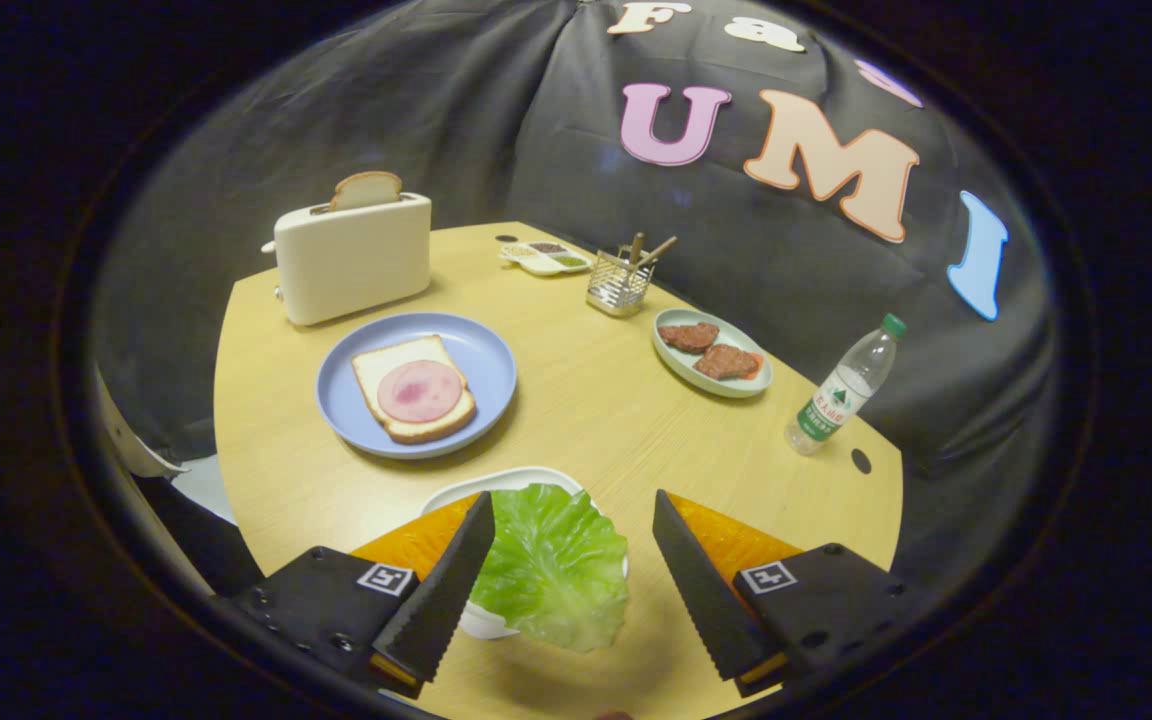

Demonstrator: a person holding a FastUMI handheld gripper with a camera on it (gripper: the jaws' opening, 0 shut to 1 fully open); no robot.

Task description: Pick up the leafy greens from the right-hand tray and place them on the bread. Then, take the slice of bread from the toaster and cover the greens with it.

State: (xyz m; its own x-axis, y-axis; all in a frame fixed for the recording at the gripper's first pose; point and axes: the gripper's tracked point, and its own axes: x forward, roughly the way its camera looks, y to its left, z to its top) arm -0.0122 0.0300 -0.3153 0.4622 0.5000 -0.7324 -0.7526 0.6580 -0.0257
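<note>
A: Our gripper jaws are spread wide, gripping nothing; the leafy greens sit between them on the white tray.
B: Looks light, floppy, tearable. We pinch near the edge, gently.

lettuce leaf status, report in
Gripper open, jaws wide either side of lettuce leaf on white tray. Not gripped yet. Ham-topped bread on blue plate ahead, path clear.
</note>
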